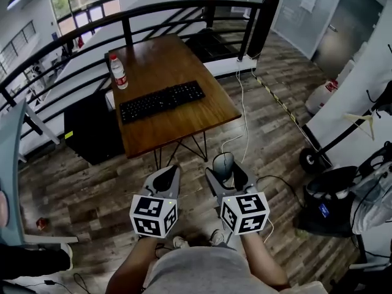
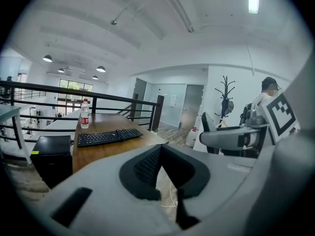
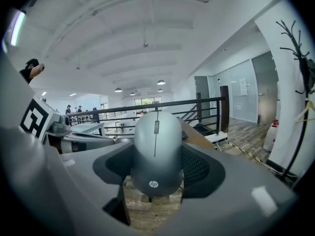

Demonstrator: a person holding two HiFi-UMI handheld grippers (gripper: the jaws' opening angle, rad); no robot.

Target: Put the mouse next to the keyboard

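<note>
Head view: looks steeply down on a wooden table set against a black railing, bearing a black keyboard across its middle and an upright water bottle near its far left edge. Places a black box just beside the table's left side. Shows the left gripper and the right gripper side by side low in the picture, above the plank floor and short of the table's near edge. Shows the grey mouse carried in the right gripper, well apart from the keyboard. Left gripper view: shows the black pads of the left gripper drawn together at their tips, holding nothing; beyond them, shows the keyboard lying on the table, the bottle standing behind its left end, and the black box at the left. Right gripper view: shows the pads of the right gripper spread wide and pressed against both sides of the mouse, logo end nearest the camera and scroll wheel farther off; shows the railing crossing behind.
</note>
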